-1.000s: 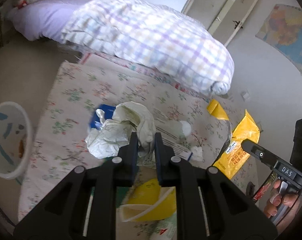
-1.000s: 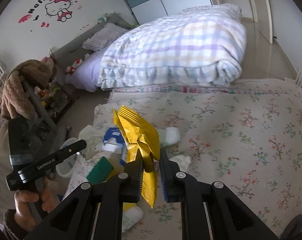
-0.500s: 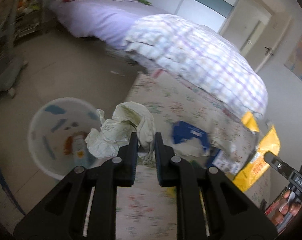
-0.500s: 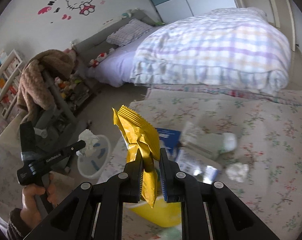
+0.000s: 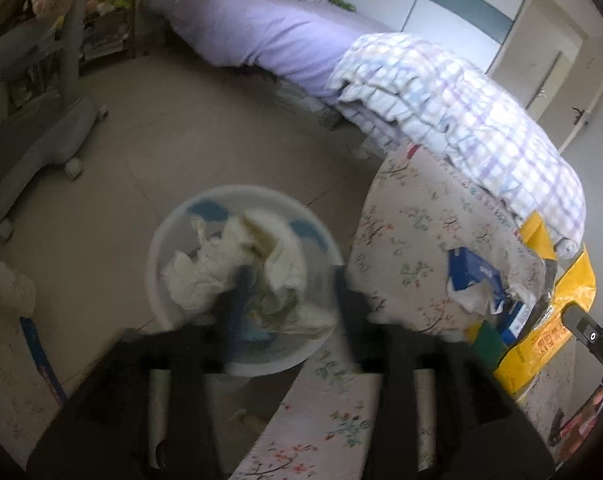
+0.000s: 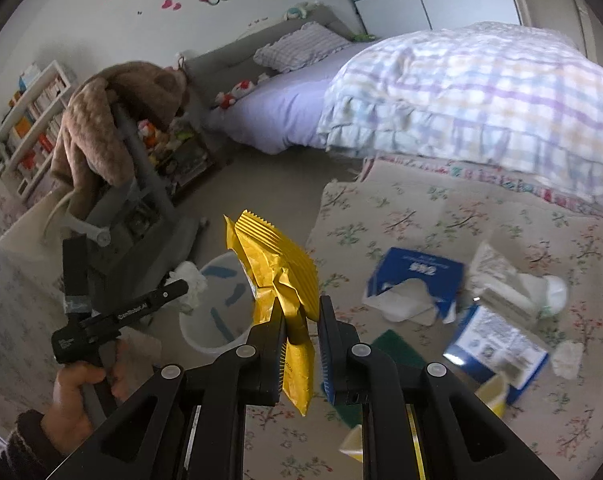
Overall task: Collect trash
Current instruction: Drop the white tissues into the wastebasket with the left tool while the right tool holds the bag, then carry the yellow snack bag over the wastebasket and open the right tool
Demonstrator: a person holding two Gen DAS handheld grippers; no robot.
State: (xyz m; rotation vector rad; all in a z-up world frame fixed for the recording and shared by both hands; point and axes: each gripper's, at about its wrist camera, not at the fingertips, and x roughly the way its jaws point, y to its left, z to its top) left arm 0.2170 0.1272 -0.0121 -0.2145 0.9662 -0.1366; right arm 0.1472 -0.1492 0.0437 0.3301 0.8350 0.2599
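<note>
**Inspector:** Left wrist view first. What do you have?

**Operator:** I have the left gripper (image 5: 289, 292) above the white bin (image 5: 157, 248), and its jaws are opening. The crumpled paper wad (image 5: 237, 260) lies between and below them, over the bin's mouth, and I judge the pads no longer press it. The fingers are smeared with motion blur.

**Inspector:** Risk there?

**Operator:** The wad is bulky against the bin's opening. It could lodge on the rim or snag a finger and tip out onto the floor beside the bin.

**Inspector:** Right wrist view.

**Operator:** My right gripper (image 6: 300, 320) is clamped narrow on the yellow snack wrapper (image 6: 277, 264), which stands up out of the jaws. From here the bin (image 6: 197, 340) sits just left of the wrapper, partly hidden behind it. The left gripper (image 6: 173, 292) already hangs at that bin's left side.

**Inspector:** Risk?

**Operator:** Two tools converging on one bin may collide. The wrapper is light and stiff, so it could flutter past the rim. More litter, including a blue tissue box (image 6: 417, 276), lies on the floral rug (image 6: 421, 208) right of the bin.
</note>
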